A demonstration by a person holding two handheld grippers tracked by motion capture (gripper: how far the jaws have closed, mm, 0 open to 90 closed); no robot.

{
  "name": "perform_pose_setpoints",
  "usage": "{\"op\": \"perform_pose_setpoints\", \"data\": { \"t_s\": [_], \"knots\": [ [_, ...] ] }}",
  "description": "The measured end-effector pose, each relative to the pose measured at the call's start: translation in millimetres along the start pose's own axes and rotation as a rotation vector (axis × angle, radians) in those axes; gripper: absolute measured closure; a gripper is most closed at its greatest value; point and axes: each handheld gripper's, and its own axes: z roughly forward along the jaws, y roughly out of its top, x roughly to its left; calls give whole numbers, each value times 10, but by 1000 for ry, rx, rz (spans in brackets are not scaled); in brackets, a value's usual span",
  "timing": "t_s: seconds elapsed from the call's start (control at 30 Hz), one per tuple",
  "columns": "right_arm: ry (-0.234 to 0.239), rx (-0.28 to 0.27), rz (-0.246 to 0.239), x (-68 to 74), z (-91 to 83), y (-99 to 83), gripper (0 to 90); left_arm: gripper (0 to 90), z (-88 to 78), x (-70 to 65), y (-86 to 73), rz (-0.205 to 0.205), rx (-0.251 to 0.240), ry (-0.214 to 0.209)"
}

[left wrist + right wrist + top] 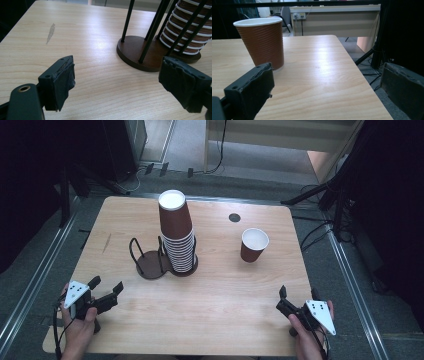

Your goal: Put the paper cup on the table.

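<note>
Grey floor and trailing cables all round, with a pale wooden worktop (210, 285) in the middle of the high view. Near the centre, a dark two-bay wire holder (150, 262): left bay bare, right bay packed with an upside-down stack of brown cups (177, 237), kept upright by the rods. Off to the right and well apart from the stack, a single brown paper cup (254, 245), upright and mouth-up, standing free on the wood, probably set there for easy picking. At the near left corner, left claw (106, 287) released, nothing between its jaws, aimed toward the holder. At the near right edge, right claw (299, 295) likewise spread and bare, aimed up toward the lone cup. Along the left gripper view: black pads (62, 80) apart over bare wood, round base of the holder (136, 51) ahead and to the right, ribbed rims of the stack (185, 32) behind the rods; likely waiting rather than working. Along the right gripper view: pads (254, 87) wide apart, gripping nothing, the cup (260, 41) ahead at the left, beyond the left pad, not yet between the jaws; seemingly the start of a reach for it, with a shift toward the cup needed first.
</note>
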Motion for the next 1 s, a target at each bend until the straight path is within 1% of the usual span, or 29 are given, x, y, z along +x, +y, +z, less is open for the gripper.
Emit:
{"op": "perform_pose_setpoints", "data": {
  "t_s": [0.2, 0.3, 0.37, 0.43, 0.57, 0.73, 0.77, 0.8, 0.87, 0.93, 1.0],
  "knots": [
    [-10, 12, 4, -64, -75, -45, 0, 142, -5, -3, -1, 3, 5, 1],
    [-13, 7, 0, -113, -116, -41, 0, 142, -7, 0, 0, -1, 2, 0],
    [-19, 10, 8, -157, -159, -47, 0, 142, -10, 0, -1, -2, 1, 0],
    [-19, 11, 11, -166, -174, -52, 0, 142, -12, 0, -1, -4, 0, -1],
    [-26, 5, -17, -230, -235, -73, 0, 142, -17, -1, -2, -7, -2, 1],
    [-26, 2, -23, -275, -283, -80, 0, 142, -19, 2, -2, -8, -4, 2],
    [-35, -5, -68, -287, -302, -85, 0, 142, -19, 2, -2, -8, -4, 1],
    [-35, -5, -68, -287, -302, -85, 0, 142, -19, 2, -2, -8, -5, 1],
    [-27, -16, -93, -285, -324, -93, 0, 142, -18, 4, -1, -9, -7, -1],
    [-29, -39, -103, -281, -345, -102, 0, 142, -15, 6, 1, -8, -6, -3],
    [-15, -45, -110, -276, -353, -105, 0, 142, -12, 5, 3, -8, -7, -6]
  ]
}}
